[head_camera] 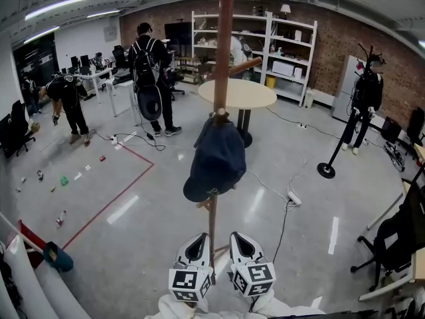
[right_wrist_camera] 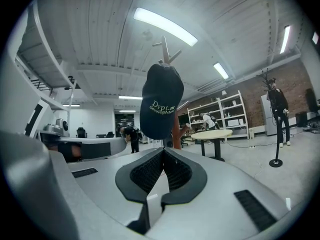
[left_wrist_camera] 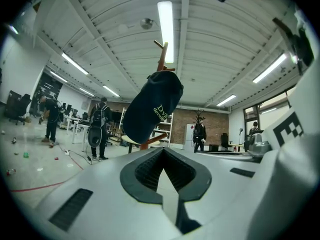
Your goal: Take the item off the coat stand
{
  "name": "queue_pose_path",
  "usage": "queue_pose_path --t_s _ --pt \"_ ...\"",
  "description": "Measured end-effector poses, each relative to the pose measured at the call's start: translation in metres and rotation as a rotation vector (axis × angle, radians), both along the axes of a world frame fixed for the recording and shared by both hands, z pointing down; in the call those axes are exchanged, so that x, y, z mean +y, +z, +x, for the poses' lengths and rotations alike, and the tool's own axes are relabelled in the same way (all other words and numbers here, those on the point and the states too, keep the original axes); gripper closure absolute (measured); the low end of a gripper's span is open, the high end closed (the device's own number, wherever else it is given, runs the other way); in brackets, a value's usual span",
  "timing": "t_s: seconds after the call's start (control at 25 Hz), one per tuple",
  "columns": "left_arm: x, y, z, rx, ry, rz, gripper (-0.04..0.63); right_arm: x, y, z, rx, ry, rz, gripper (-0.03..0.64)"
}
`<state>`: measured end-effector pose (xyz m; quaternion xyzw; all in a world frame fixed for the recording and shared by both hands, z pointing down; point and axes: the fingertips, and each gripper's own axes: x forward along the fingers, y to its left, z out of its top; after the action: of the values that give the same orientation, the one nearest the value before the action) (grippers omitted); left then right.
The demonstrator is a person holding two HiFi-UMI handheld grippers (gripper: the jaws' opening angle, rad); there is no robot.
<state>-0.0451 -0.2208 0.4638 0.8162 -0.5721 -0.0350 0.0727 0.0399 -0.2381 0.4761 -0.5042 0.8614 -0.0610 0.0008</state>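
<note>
Cap [head_camera: 216, 158] — dark navy, pale lettering on front; hangs centre frame on a peg of the wooden coat stand [head_camera: 224, 52] — brim downward.

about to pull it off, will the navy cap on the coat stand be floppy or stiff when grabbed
The cap looks like soft cloth, its crown sagging against the coat stand, so it will probably crumple where pinched. Its brim, at the lower end, likely stays stiffer. Hanging freely by its top, it seems light and may swing if nudged.

Coat stand [head_camera: 224, 45] top cut off, upper edge.
</note>
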Motion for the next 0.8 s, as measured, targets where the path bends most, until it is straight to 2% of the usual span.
queue_pose_path --t_s 0.56,0.8 --pt "-0.044 0.0 -0.018 0.0 0.126 0.005 0.594 -0.042 -0.007 -0.017 -0.019 0.121 0.017 0.607" --pt "-0.051 0.009 -0.004 0.0 0.178 -0.011 0.594 -0.044 -0.005 -0.005 -0.028 0.161 0.027 0.607"
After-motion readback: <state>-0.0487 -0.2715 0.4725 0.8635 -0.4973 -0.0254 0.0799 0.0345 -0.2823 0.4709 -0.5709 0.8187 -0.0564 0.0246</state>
